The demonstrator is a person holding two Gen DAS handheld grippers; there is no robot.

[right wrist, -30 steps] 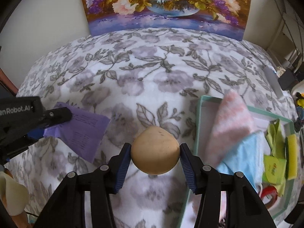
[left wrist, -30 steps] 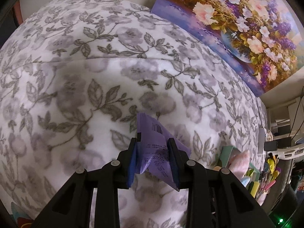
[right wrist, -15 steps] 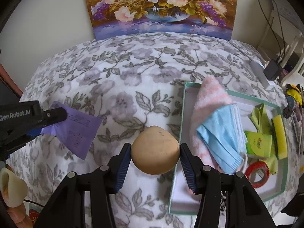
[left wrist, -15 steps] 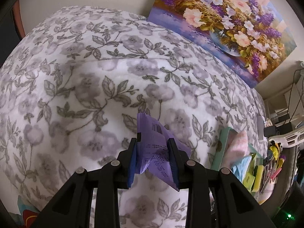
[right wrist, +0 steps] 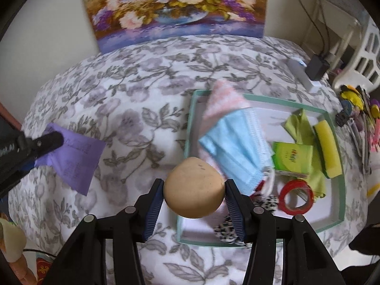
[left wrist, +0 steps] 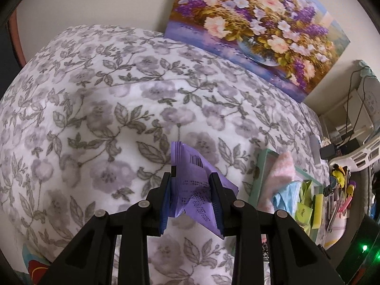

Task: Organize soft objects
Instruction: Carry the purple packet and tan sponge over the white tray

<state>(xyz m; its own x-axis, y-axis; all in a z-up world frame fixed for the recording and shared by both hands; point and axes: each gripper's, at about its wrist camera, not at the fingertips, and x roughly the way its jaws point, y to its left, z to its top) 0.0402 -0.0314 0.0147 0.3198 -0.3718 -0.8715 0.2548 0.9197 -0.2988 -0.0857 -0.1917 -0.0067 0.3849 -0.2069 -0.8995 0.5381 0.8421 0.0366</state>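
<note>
With the right gripper (right wrist: 194, 193) clamped on the tan sponge (right wrist: 194, 188) and the left gripper (left wrist: 192, 196) pinching the purple packet (left wrist: 194, 185), carry both forward-right, release low inside the green tray (right wrist: 332, 123).

Bedspread (right wrist: 147, 90) left of tray (right wrist: 333, 128) open; tray crowded, mask (right wrist: 237, 147) topmost.

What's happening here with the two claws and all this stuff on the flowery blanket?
A person is tidying soft things with a handheld claw in each hand. The left claw is clamped on a purple packet, held above the floral blanket. The right claw grips a tan egg-shaped sponge near the green tray's left edge. The tray already holds a pink cloth, a blue face mask, a yellow sponge and red tape.
</note>
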